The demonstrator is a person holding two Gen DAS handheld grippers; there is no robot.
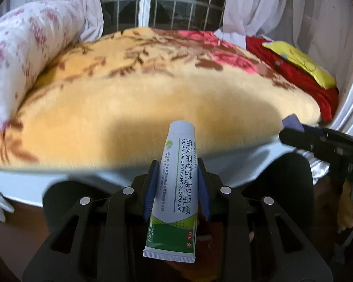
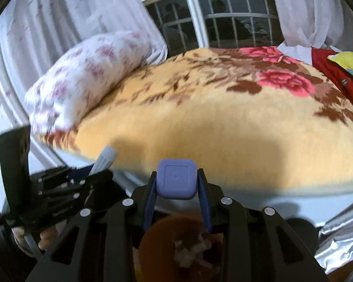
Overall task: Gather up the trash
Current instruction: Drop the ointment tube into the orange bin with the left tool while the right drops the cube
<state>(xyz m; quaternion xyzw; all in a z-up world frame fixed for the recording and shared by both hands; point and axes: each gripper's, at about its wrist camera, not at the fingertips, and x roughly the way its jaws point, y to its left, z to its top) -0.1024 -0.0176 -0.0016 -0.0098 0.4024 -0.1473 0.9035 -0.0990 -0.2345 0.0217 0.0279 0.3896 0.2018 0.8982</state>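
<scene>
Plush cloth ahead of matt plastic tools, each clamped on a smooth item

The left tool (image 1: 177, 188) is matt black plastic with ribbed blue rubbery pads (image 1: 151, 195) and bright metal pivot pins; between its pads sits a smooth, slightly glossy printed ointment tube (image 1: 176, 185) with a crimped end. The right tool (image 2: 176, 195), of the same finish, grips a matt lilac case (image 2: 176, 179) with rounded corners, plastic or silicone by its look. Ahead of both tools lies a fuzzy, deep-pile fleece blanket (image 1: 153, 89); a soft printed cotton-like pillow (image 1: 23, 54) sits ahead and left, thin sheer curtains (image 2: 66, 16) farther beyond, and shiny crinkled satin-like fabric (image 2: 341, 246) just right of the right tool.
</scene>
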